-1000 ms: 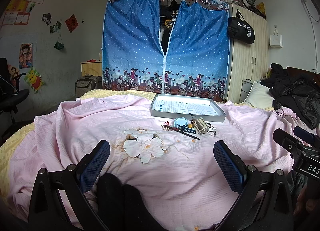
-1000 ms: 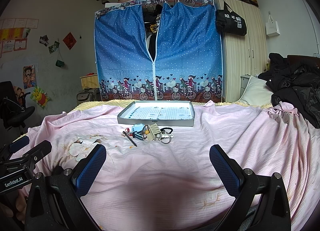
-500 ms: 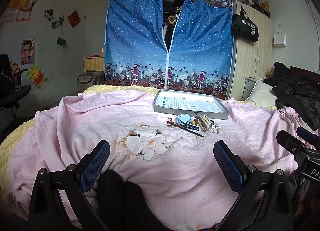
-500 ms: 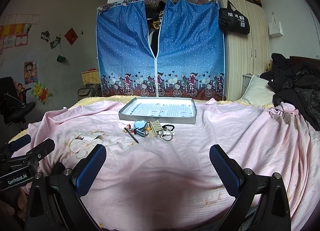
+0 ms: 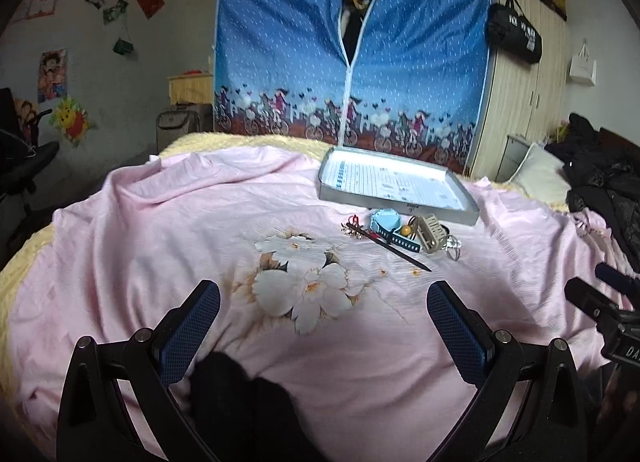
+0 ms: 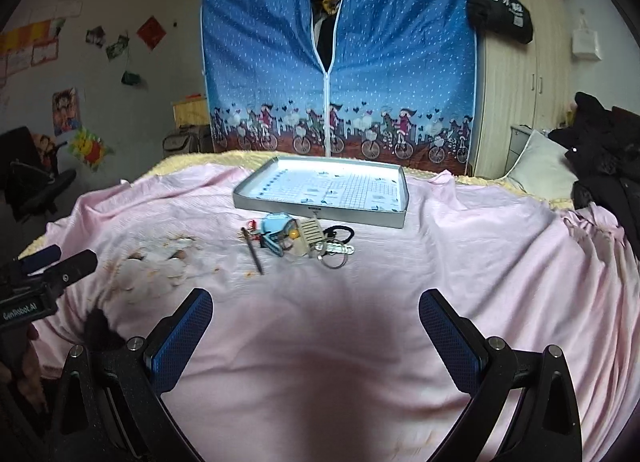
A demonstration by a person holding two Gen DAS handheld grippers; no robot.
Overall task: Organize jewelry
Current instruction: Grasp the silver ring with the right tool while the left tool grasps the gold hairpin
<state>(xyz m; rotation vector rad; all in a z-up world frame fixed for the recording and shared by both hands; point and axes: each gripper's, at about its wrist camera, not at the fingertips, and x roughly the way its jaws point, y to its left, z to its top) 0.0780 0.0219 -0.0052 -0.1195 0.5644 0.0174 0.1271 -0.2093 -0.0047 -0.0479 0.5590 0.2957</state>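
From the left wrist camera I see my left gripper (image 5: 323, 308) with its blue-padded fingers (image 5: 191, 332) spread wide and nothing between them, held above a pink bedspread (image 5: 160, 246) with a white flower print (image 5: 304, 282). The jewelry pile (image 5: 400, 232) lies further up the bed, well apart from the fingers – a light blue piece, a cream claw clip (image 5: 430, 233), a dark hair stick (image 5: 390, 246) and a metal ring at the right end, all bunched together. Just behind the pile sits a shallow grey tray (image 5: 400, 203), its near wall close to the items. The other tool pokes in at the right edge.

From the right wrist camera my right gripper (image 6: 316, 318) is likewise wide apart and holds nothing. The jewelry pile (image 6: 300, 240) sits straight ahead, just in front of the grey tray (image 6: 320, 213) – none of it inside the tray. The hair stick (image 6: 253, 250) angles off the pile's left side. The left tool shows at the left edge.
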